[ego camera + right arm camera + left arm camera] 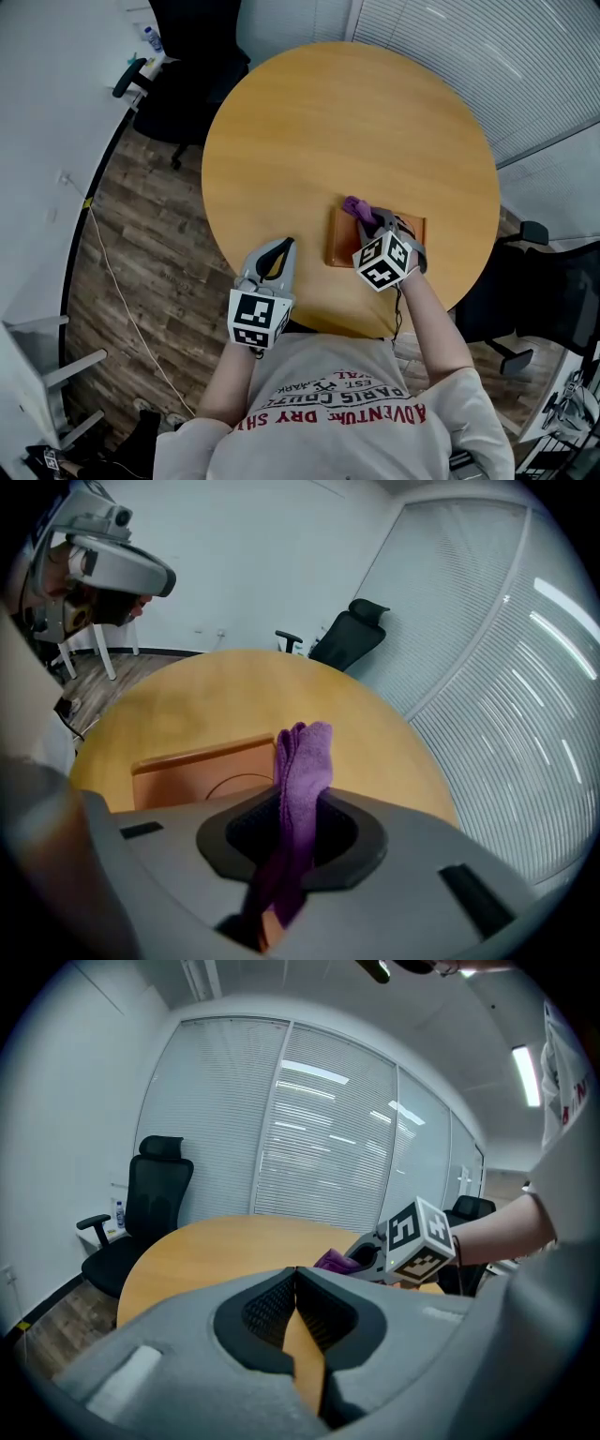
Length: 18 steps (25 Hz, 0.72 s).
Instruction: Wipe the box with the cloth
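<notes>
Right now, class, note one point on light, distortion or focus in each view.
Head view: even light, sharp, soft sheen on the round wooden table. Left gripper view: fisheye, dark corners, bright glare streaks on the white blinds, the shut left gripper soft. Right gripper view: blinds curve; the purple cloth in the right gripper is crisp at its tip.

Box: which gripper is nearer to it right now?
Right. The right gripper, shut on the purple cloth, hangs directly over the box. The left gripper, shut and empty, sits off the box's left side, above the near edge of the table.
</notes>
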Tool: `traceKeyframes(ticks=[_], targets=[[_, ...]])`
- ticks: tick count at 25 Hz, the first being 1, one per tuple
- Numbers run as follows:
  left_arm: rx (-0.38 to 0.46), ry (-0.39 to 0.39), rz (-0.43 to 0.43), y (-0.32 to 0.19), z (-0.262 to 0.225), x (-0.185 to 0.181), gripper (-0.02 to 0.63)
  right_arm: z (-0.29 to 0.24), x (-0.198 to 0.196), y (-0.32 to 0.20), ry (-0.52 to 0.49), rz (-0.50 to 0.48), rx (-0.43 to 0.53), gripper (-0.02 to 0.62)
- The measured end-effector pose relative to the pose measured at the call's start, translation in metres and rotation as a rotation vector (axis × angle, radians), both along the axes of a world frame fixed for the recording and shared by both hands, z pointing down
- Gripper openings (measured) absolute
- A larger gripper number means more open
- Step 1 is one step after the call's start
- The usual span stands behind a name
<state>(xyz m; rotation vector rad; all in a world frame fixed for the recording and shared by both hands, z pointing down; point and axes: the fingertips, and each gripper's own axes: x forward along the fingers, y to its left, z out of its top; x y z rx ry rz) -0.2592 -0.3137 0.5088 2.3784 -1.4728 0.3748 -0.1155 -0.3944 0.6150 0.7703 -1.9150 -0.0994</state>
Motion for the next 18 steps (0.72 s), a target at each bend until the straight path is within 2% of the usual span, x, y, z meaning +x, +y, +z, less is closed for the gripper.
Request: traceKeyframes(ticks=[7, 18], targets=[[-0.007, 0.028, 0.008, -0.005, -0.001, -0.003, 0.009, 0.004, -0.01, 0.009, 0.074, -0.121, -0.041, 0.066], [-0.015, 0.0, 0.045, -0.001, 0.002, 0.002, 0.009, 0.009, -0.021, 0.036, 0.094, -0.194, -0.107, 0.066]])
